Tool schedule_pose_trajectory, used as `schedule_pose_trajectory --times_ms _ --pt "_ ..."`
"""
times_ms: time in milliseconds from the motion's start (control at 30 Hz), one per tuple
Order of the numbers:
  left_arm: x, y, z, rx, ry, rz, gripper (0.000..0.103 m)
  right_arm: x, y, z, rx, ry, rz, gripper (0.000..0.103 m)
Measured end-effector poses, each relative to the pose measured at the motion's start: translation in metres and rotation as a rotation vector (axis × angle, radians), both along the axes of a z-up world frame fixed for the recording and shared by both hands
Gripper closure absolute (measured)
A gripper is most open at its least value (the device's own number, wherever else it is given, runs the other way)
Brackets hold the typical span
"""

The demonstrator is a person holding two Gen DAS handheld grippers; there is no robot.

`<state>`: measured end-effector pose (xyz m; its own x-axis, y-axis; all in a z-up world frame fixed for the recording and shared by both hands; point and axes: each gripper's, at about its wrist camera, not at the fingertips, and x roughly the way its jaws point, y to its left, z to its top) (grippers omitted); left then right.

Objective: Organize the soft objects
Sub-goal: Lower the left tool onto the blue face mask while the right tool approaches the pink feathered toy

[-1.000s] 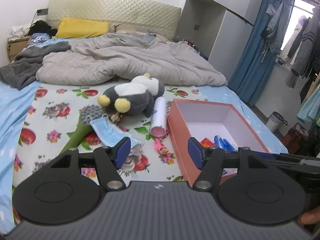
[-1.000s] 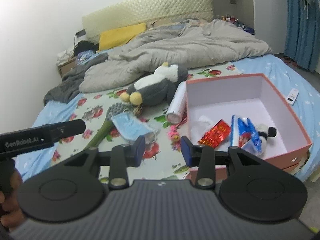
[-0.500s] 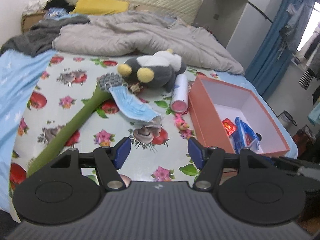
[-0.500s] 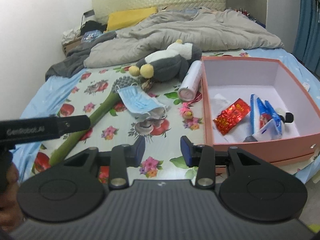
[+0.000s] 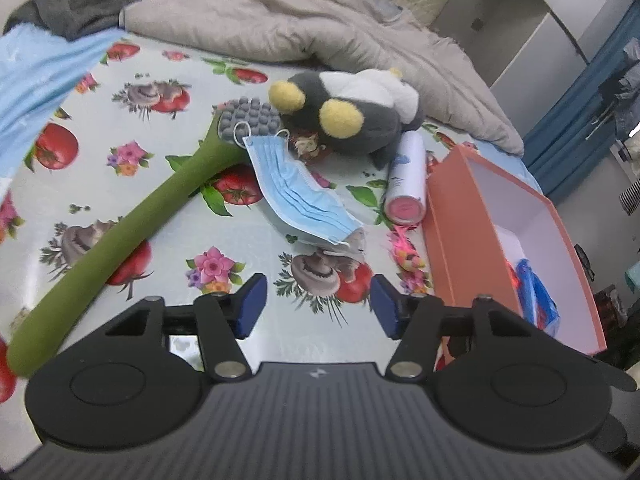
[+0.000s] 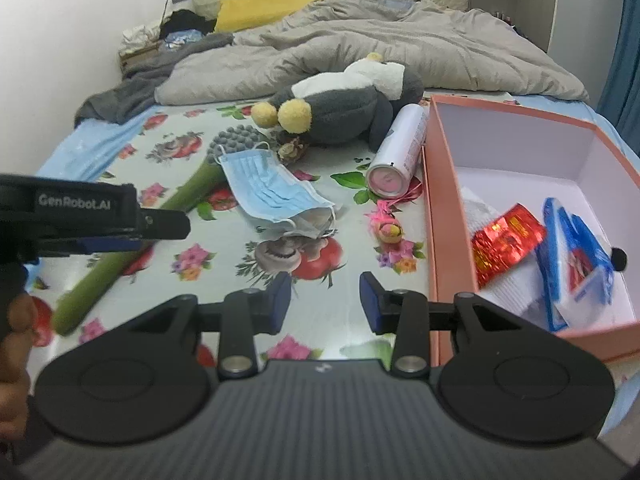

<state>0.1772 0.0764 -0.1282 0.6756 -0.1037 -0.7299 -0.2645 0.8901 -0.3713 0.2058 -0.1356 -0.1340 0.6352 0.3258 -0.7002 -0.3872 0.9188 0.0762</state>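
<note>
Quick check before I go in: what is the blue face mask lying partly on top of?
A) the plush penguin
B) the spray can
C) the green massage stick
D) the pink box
C: the face mask drapes over the green massage stick just below its grey knobbed head, apart from the other three.

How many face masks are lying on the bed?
1. The blue face mask lies on the flowered sheet, draped over the green massage stick, in front of the plush penguin. Others may hide under the blanket.

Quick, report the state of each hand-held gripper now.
Left hand-held gripper: open, holding nothing.
Right hand-held gripper: open, holding nothing.
</note>
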Motion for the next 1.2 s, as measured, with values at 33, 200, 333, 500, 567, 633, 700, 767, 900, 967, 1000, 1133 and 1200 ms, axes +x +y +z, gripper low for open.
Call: schedule_pose_trajectory --times_ms 33,200,333,500,567,633,700,767,900,967,1000,1133,1200 --pt "0.008 0.004 -0.006 -0.012 0.006 0.001 0.042 0.006 0.003 -0.005 -0.006 -0.001 0.0 0.062" --pt "0.045 0.017 -0.031 -0.076 0.027 0.002 0.045 0.037 0.018 -0.025 -0.047 -0.02 -0.014 0.063" --pt "0.074 0.021 -0.051 -0.125 0.052 -0.003 0.045 0.063 0.025 -0.04 -0.069 -0.028 -0.036 0.063" --pt "0.107 0.024 -0.072 -0.195 0.078 0.005 0.048 0.093 0.029 -0.058 -0.119 -0.044 -0.07 0.063" --pt "0.118 0.024 -0.079 -0.214 0.09 0.011 0.051 0.102 0.028 -0.065 -0.13 -0.038 -0.081 0.064" --pt "0.125 0.024 -0.085 -0.232 0.097 0.02 0.052 0.107 0.031 -0.068 -0.172 -0.071 -0.087 0.064" --pt "0.13 0.024 -0.09 -0.252 0.106 0.027 0.055 0.111 0.034 -0.07 -0.207 -0.109 -0.082 0.064" --pt "0.134 0.023 -0.095 -0.269 0.114 0.035 0.055 0.115 0.039 -0.073 -0.248 -0.138 -0.081 0.065" --pt "0.139 0.019 -0.101 -0.288 0.122 0.046 0.059 0.123 0.044 -0.078 -0.29 -0.137 -0.064 0.065" --pt "0.14 0.018 -0.101 -0.296 0.11 0.059 0.062 0.127 0.044 -0.083 -0.295 -0.118 -0.051 0.065" --pt "0.14 0.018 -0.101 -0.301 0.106 0.064 0.066 0.128 0.044 -0.085 -0.295 -0.109 -0.046 0.065" --pt "0.142 0.017 -0.103 -0.317 0.108 0.063 0.086 0.131 0.046 -0.094 -0.302 -0.079 -0.041 0.065" --pt "0.142 0.017 -0.103 -0.313 0.11 0.062 0.095 0.132 0.046 -0.098 -0.306 -0.061 -0.042 0.066"
